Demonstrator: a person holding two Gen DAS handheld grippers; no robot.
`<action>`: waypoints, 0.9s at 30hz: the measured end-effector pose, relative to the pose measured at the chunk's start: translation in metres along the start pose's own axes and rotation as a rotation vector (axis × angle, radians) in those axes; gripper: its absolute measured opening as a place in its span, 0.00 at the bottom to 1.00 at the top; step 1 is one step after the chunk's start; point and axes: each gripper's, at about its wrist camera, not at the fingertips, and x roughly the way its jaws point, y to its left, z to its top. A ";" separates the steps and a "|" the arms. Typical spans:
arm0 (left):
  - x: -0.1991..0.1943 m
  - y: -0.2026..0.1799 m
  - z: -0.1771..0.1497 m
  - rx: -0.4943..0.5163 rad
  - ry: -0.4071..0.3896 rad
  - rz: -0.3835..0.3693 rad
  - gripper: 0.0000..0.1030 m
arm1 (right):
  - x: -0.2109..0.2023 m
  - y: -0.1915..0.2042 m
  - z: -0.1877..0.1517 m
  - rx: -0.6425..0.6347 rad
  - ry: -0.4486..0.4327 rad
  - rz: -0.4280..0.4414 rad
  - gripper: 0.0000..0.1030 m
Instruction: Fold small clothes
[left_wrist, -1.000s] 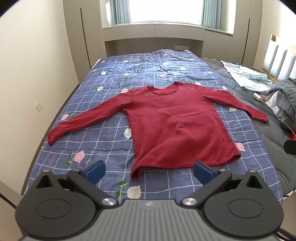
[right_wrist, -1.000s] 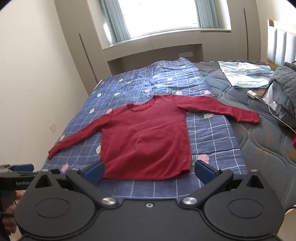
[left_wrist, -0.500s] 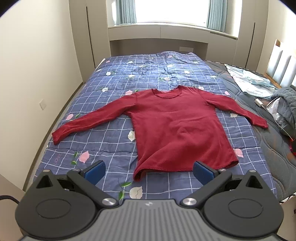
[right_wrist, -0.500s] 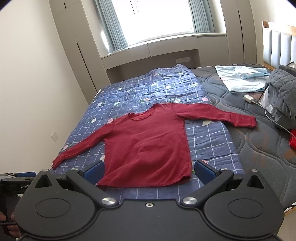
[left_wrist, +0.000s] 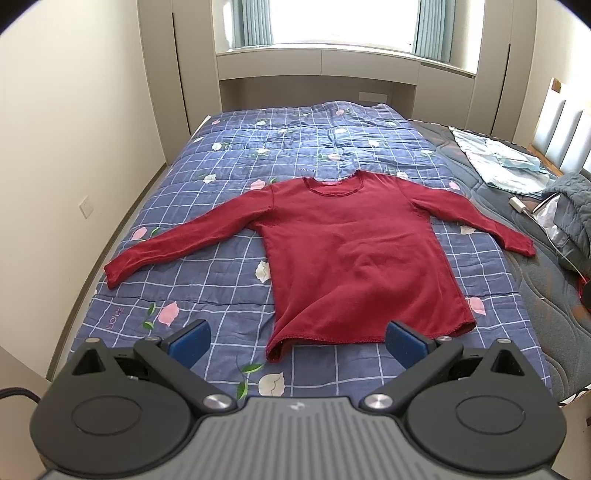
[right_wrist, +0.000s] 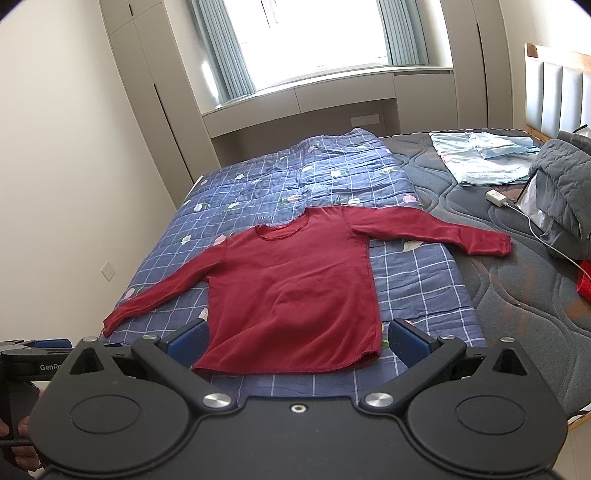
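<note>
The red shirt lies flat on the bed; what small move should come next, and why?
Probably lower the left gripper toward the sleeve cuff on its side. The red shirt lies spread with both sleeves out, and both grippers are open, holding nothing, above the quilt.

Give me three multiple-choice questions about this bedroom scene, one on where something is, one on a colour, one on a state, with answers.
1. Where does the shirt lie?
A. on the checked quilt
B. on the floor
C. on the window ledge

2. What colour is the shirt?
A. grey
B. dark red
C. light blue

3. How do the left gripper and right gripper stand?
A. both shut on a sleeve
B. one open, one shut
C. both open, holding nothing

Answers: 1 A, it is spread flat on the quilt, sleeves out; 2 B, plain dark red throughout; 3 C, wide gaps between the fingers, nothing between them.
</note>
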 end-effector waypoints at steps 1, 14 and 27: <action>0.000 0.000 0.001 0.000 0.002 0.000 1.00 | 0.001 0.000 0.001 0.000 0.002 0.001 1.00; 0.005 -0.003 0.006 -0.001 0.016 0.003 1.00 | 0.010 -0.002 0.006 0.006 0.020 0.004 1.00; 0.012 -0.001 0.011 -0.003 0.033 0.003 1.00 | 0.016 -0.001 0.008 0.013 0.034 0.004 1.00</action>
